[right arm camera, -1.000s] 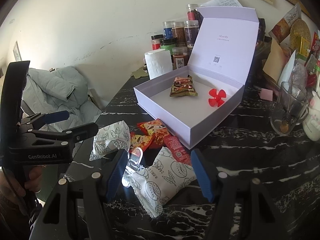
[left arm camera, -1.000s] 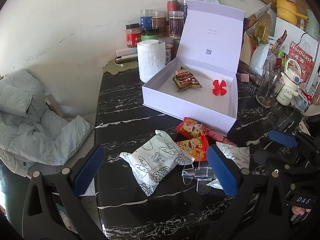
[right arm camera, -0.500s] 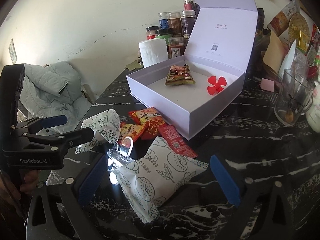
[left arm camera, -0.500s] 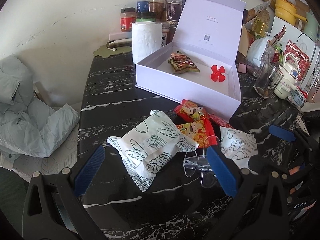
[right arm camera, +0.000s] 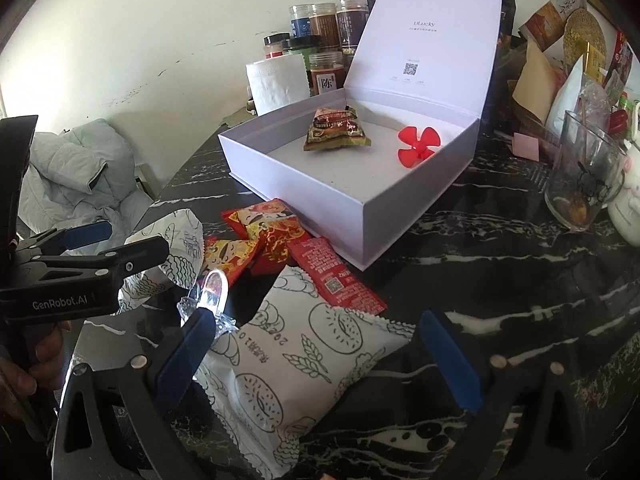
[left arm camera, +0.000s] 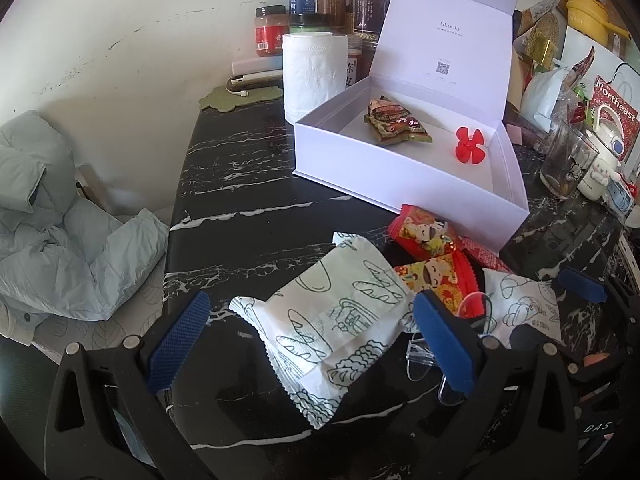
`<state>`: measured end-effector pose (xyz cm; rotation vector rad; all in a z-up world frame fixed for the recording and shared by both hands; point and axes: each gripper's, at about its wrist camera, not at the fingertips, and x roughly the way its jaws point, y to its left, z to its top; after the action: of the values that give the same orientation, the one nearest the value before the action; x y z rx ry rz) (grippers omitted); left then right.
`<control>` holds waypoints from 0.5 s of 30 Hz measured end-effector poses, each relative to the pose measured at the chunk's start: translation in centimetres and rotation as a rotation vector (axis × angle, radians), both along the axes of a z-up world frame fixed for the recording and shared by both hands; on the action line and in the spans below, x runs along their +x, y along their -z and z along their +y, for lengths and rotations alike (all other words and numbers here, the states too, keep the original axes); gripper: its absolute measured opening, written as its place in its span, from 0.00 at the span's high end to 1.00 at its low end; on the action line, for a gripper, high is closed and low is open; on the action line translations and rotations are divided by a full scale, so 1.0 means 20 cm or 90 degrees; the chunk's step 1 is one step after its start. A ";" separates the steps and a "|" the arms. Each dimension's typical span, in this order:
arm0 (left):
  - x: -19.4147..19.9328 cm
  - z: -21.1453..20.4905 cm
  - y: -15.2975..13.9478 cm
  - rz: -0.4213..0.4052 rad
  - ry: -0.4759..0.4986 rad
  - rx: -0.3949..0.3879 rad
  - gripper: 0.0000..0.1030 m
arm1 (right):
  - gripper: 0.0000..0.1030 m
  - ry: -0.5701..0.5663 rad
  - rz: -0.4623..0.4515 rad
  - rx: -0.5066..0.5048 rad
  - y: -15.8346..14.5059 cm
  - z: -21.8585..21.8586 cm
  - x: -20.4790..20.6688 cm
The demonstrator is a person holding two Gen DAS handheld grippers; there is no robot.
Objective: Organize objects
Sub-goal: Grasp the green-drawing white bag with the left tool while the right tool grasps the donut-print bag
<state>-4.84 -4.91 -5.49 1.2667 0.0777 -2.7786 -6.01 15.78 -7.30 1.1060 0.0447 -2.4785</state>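
Your right tongs (right arm camera: 316, 356) gape wide, just opened, straddling the doughnut pack (right arm camera: 296, 364), its length running toward the box (right arm camera: 416, 200). Left tongs (left arm camera: 312, 340), apart, bracket the bread pack (left arm camera: 336, 320).

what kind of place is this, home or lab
Most likely a lived-in home, a dining or side table against a wall. Spice jars and a toilet paper roll crowd the black marble table, and a padded jacket is slung beside it.

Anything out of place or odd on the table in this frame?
Mostly loose clutter: snack packets lie overlapping outside the open white box, with a clear plastic clip tipped among them. Nothing looks spilled or torn.
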 end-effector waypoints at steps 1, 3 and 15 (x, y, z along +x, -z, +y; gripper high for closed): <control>-0.01 0.00 0.01 -0.003 0.000 0.003 0.01 | 0.00 0.001 -0.003 -0.005 0.00 0.01 -0.01; -0.04 -0.01 0.02 -0.009 0.007 0.017 0.01 | 0.00 0.002 -0.010 -0.012 0.01 0.01 -0.01; -0.11 -0.02 0.11 -0.032 0.001 0.057 0.00 | 0.00 -0.003 -0.028 -0.033 0.05 0.04 -0.02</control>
<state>-7.12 -5.27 -7.67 1.3567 0.2005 -2.7723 -6.37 16.61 -8.24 1.1361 -0.0292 -2.4359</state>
